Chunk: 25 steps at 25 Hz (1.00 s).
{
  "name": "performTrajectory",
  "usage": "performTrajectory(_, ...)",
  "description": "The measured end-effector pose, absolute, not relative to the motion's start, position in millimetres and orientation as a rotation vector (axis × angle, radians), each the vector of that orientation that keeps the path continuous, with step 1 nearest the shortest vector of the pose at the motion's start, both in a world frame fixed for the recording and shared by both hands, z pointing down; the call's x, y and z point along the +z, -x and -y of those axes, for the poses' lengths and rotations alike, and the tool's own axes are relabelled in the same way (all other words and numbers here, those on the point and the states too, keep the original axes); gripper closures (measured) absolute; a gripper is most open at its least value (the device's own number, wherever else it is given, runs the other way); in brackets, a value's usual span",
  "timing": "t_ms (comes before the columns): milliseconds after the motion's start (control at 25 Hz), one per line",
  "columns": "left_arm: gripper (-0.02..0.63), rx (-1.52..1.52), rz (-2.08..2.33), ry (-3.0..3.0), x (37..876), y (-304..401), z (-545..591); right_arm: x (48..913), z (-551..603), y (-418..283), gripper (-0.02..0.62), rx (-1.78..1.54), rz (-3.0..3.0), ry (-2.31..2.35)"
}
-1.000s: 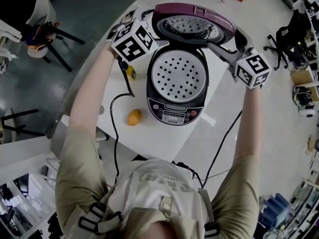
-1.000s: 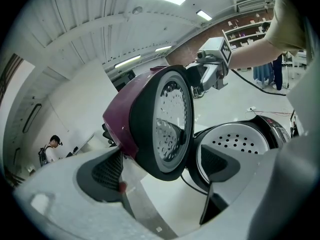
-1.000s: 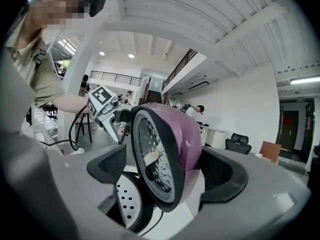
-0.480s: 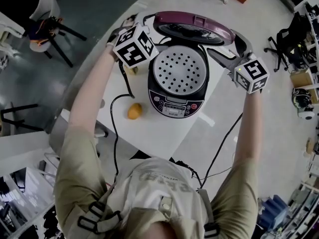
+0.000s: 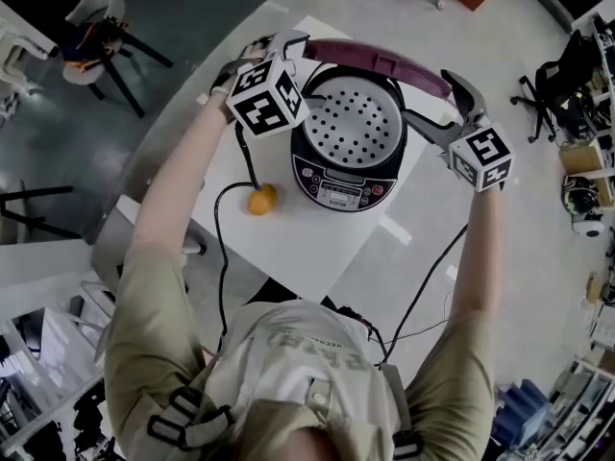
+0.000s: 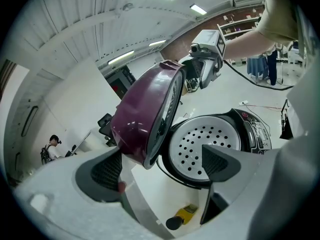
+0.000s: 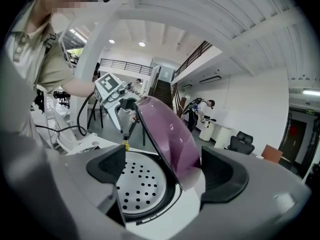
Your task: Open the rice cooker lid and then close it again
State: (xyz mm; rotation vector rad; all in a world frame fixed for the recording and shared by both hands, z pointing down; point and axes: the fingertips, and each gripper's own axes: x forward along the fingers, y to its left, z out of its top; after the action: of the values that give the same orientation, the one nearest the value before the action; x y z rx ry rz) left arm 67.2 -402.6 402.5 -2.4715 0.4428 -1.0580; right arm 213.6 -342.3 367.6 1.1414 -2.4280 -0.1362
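Observation:
On the white table stands a black rice cooker, its perforated inner plate exposed. Its purple lid is half raised and leans over the pot. My left gripper is at the lid's left end. In the left gripper view the lid has its lower rim between the wide open jaws of the left gripper. My right gripper is at the lid's right end. The right gripper also stands open around the lid's edge. Neither gripper's pads clamp the lid.
An orange fruit lies left of the cooker's control panel. A small yellow and black object lies beside the cooker. A black cable hangs over the table's near edge. Chairs stand on the floor around.
The lid has tipped from nearly upright, its inner face showing, down to an edge-on slant over the pot. Both grippers have moved with it toward me.

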Motion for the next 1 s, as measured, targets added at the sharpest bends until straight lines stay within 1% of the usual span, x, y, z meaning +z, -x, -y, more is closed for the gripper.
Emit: performTrajectory(1000,0.075,-1.232,-0.343,2.435,465.1,-39.5,327.2,430.3,267.3,-190.2,0.138,-0.065,2.331,-0.962)
